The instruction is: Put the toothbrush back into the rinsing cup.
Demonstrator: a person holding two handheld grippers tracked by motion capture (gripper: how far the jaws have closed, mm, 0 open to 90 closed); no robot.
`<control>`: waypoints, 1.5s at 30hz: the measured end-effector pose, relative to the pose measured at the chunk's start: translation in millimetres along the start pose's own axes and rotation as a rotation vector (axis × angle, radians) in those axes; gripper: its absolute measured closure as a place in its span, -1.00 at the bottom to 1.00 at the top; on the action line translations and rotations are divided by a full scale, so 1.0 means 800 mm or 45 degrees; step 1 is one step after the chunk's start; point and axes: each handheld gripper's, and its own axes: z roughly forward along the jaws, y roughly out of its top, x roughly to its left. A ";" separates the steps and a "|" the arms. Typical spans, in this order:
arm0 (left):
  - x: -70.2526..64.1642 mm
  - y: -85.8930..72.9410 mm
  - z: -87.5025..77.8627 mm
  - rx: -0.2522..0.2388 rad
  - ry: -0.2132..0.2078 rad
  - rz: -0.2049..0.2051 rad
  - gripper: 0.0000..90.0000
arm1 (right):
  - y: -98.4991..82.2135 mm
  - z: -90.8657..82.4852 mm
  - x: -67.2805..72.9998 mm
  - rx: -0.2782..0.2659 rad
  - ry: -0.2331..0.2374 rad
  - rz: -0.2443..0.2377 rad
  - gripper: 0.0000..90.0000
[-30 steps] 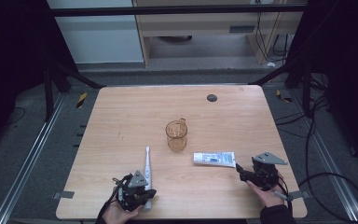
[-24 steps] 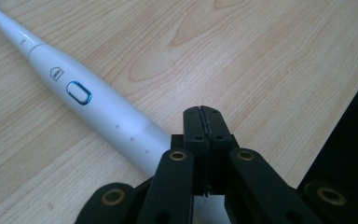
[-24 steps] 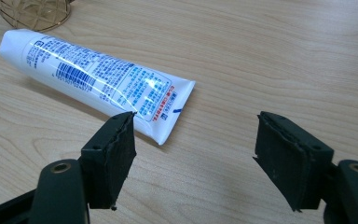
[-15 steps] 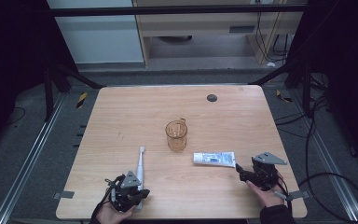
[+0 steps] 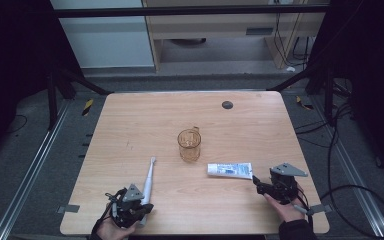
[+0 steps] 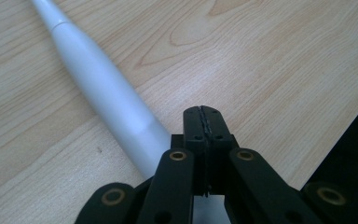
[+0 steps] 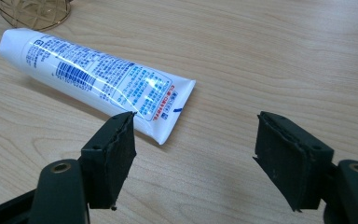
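Pale wooden table (image 5: pixel 130 125) carries everything. Left gripper (image 6: pixel 204 116), jaws pressed together, empty, lies beside the toothbrush (image 6: pixel 102 93). Right gripper (image 7: pixel 196 140), jaws spread, faces the toothpaste tube (image 7: pixel 93 70), probably lining up a grasp; amber cup (image 5: pixel 189 144) stands beyond.

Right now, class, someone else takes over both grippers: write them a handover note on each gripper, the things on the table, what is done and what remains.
Left gripper: jaws shut, empty, beside the white plastic toothbrush lying flat near the front edge.
Right gripper: jaws open, aimed at the crimped end of the white printed toothpaste tube, not touching.
Clear amber glass mug: upright, mid-table, empty.
Done: nothing gripped or in the mug.
Left: probably grasp both items.
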 end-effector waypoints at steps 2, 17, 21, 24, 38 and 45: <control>0.001 -0.001 -0.001 0.001 0.003 -0.006 0.99 | 0.000 0.000 0.000 -0.001 -0.001 0.004 -0.36; 0.017 0.011 -0.023 -0.138 0.081 -0.041 0.62 | 0.000 0.000 -0.001 -0.005 -0.005 0.003 -0.36; 0.030 0.021 -0.031 -0.205 0.179 -0.073 0.31 | 0.000 0.000 -0.001 -0.006 -0.008 0.006 -0.36; 0.039 0.026 -0.032 -0.254 0.234 -0.084 0.20 | 0.000 0.000 -0.002 -0.004 -0.013 0.007 -0.37; 0.076 0.073 -0.034 -0.288 0.362 -0.130 -0.08 | 0.001 0.000 -0.004 0.006 -0.013 0.022 -0.38; 0.086 0.102 -0.029 -0.244 0.343 -0.164 -0.19 | 0.001 0.002 -0.004 0.008 -0.019 0.016 -0.38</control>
